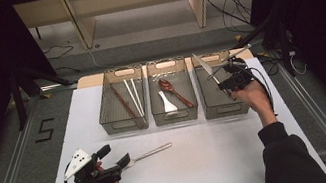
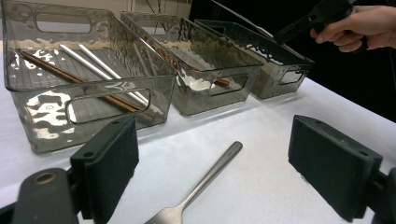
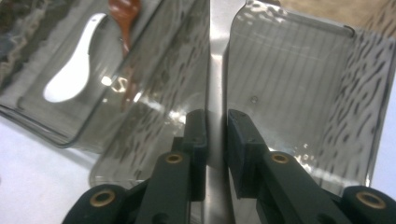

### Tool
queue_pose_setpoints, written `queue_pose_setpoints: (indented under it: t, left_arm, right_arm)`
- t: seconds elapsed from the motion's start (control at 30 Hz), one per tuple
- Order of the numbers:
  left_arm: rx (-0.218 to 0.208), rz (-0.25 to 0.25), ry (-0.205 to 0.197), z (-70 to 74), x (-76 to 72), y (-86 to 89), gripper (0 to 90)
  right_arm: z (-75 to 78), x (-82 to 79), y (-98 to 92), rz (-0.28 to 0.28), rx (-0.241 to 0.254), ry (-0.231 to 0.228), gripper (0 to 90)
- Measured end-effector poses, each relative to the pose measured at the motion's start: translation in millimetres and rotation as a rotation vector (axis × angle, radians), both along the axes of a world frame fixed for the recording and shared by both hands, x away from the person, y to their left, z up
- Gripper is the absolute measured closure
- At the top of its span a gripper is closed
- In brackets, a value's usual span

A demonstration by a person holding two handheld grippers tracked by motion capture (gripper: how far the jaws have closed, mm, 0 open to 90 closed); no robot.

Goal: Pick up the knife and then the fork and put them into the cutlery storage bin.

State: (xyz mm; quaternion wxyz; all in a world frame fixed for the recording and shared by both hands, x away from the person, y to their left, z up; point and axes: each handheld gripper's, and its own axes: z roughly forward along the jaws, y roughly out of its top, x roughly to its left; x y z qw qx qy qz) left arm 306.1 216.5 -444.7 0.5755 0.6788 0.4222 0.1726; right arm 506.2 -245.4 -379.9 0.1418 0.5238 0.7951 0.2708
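My right tool, clamped on the knife, holds it over the right bin for lowering; left tool stands apart around the fork.

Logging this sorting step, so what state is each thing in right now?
Knife: clamped in the right gripper, held over the right bin.
Fork: flat on the table, between the left gripper's open jaws.
Left bin: holds chopsticks.
Middle bin: holds two spoons.
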Motion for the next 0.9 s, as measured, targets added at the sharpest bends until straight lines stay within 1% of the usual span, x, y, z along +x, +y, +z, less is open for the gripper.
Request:
queue_pose_setpoints:
  t: [0.13,0.23,0.37,0.43,0.47,0.5,0.53,0.57,0.63,0.67,0.73,0.9]
  left_arm:
    - [0.0,0.0,-0.001,0.1,-0.1,0.0,15.6]
    - [0.0,0.0,-0.001,0.1,-0.2,0.1,15.6]
    - [-0.001,0.0,-0.001,0.2,-0.2,0.0,15.6]
    - [-0.001,0.001,0.0,0.1,-0.1,0.2,15.6]
    - [-0.002,0.0,0.0,0.1,-0.1,0.2,15.6]
    - [-0.002,0.0,0.001,0.1,-0.2,0.2,15.6]
    - [-0.001,0.0,0.0,0.1,-0.3,0.1,15.6]
    - [0.003,-0.002,0.001,0.1,-0.2,0.2,15.6]
    - [0.003,-0.004,-0.001,0.0,-0.3,0.0,15.6]
    - [0.002,-0.003,-0.001,0.2,-0.4,-0.1,15.6]
    - [0.001,-0.003,0.0,0.3,-0.4,-0.3,15.6]
    - [0.004,-0.004,0.0,0.2,-0.3,-0.6,15.6]
  right_arm:
    - [-2.2,1.8,-1.9,-0.022,-0.005,0.013,79.2]
    - [-5.1,3.3,-2.0,-0.029,-0.013,0.024,79.1]
    - [-10.5,6.7,-1.1,-0.042,-0.033,0.047,78.9]
    - [-12.8,8.2,0.8,-0.033,-0.059,0.047,78.2]
    - [-13.2,8.7,1.6,-0.032,-0.059,0.042,76.5]
    - [-12.0,8.8,1.6,-0.041,-0.039,0.022,64.7]
    - [-9.6,8.9,1.6,-0.046,-0.016,0.021,59.4]
    - [-7.2,8.6,2.1,-0.041,0.003,0.024,56.6]
    - [-2.4,6.3,4.6,-0.022,0.003,0.002,52.6]
    - [0.0,4.9,5.9,-0.015,0.011,-0.003,50.9]
    - [3.3,2.2,8.0,-0.003,0.016,-0.022,49.3]
    - [8.9,-6.2,16.9,0.037,0.032,-0.048,43.5]
